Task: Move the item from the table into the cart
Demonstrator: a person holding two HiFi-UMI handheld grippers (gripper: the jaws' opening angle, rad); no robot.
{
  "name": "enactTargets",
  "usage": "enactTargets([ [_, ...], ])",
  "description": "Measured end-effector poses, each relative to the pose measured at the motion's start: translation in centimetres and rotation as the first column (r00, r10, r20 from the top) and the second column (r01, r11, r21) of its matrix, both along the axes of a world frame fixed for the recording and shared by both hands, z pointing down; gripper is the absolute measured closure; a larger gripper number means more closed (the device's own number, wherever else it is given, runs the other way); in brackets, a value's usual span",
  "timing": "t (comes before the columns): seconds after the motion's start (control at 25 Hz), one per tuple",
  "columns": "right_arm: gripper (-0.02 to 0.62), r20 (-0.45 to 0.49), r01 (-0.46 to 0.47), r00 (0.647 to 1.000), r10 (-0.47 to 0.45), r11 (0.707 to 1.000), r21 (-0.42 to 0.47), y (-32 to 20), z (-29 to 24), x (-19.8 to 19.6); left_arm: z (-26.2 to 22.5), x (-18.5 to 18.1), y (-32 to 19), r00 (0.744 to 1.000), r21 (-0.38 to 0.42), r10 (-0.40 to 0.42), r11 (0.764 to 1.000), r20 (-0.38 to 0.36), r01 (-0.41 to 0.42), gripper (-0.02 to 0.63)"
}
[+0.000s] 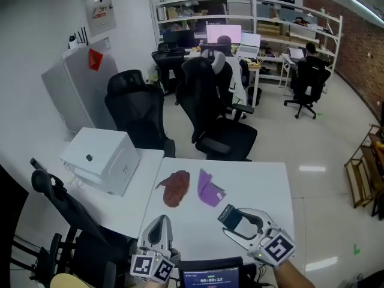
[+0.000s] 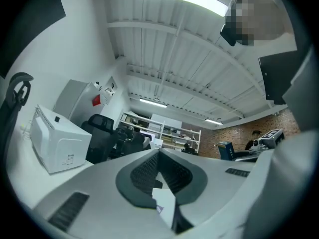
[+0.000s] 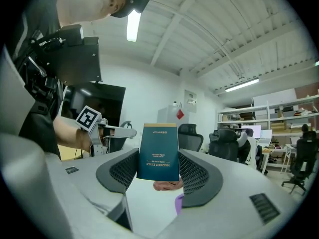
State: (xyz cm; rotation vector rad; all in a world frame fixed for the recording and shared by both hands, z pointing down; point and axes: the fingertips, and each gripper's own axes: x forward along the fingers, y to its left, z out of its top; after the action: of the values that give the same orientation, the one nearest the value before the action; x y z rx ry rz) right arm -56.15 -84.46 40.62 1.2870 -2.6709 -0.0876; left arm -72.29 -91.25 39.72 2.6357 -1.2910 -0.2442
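A dark teal box [image 1: 228, 215] stands upright between the jaws of my right gripper [image 1: 233, 221], lifted above the front right of the white table [image 1: 264, 185]. In the right gripper view the teal box [image 3: 158, 148] fills the gap of the right gripper [image 3: 158, 157], with both pads against its sides. My left gripper [image 1: 160, 221] hovers over the table's front edge, and in its own view the left gripper [image 2: 158, 155] has its pads meeting with nothing between them. A reddish-brown item [image 1: 176, 188] and a purple item [image 1: 209, 189] lie mid-table. A black cart frame [image 1: 57, 200] stands at the left.
A white box-shaped machine [image 1: 99, 158] sits on the neighbouring table to the left. Black office chairs [image 1: 213, 110] stand just beyond the table's far edge. A small screen [image 1: 210, 278] is at the bottom edge. Shelves and desks with seated people fill the back of the room.
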Motion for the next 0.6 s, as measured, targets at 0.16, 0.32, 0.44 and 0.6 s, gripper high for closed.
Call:
enactTargets([
  [0.16, 0.364, 0.020, -0.098, 0.995, 0.098, 0.995, 0.027, 1.6, -1.3, 5.6, -0.6, 6.7, 1.5, 0.991, 0.023, 0.135, 0.991, 0.025, -0.135, 0.612],
  [0.32, 0.364, 0.022, -0.239, 0.971, 0.238, 0.970, 0.055, 4.2, -1.6, 9.5, -0.3, 11.5, 3.2, 0.964, 0.037, 0.265, 0.963, 0.024, -0.266, 0.611],
  [0.44, 0.364, 0.019, -0.347, 0.938, 0.346, 0.935, 0.080, 7.4, -1.9, 12.5, 0.4, 15.5, 5.0, 0.928, 0.033, 0.372, 0.928, 0.012, -0.372, 0.611],
  [0.6, 0.364, 0.007, -0.489, 0.871, 0.491, 0.866, 0.104, 12.7, -2.7, 17.1, 0.3, 21.0, 8.6, 0.861, 0.020, 0.508, 0.861, 0.013, -0.508, 0.611],
])
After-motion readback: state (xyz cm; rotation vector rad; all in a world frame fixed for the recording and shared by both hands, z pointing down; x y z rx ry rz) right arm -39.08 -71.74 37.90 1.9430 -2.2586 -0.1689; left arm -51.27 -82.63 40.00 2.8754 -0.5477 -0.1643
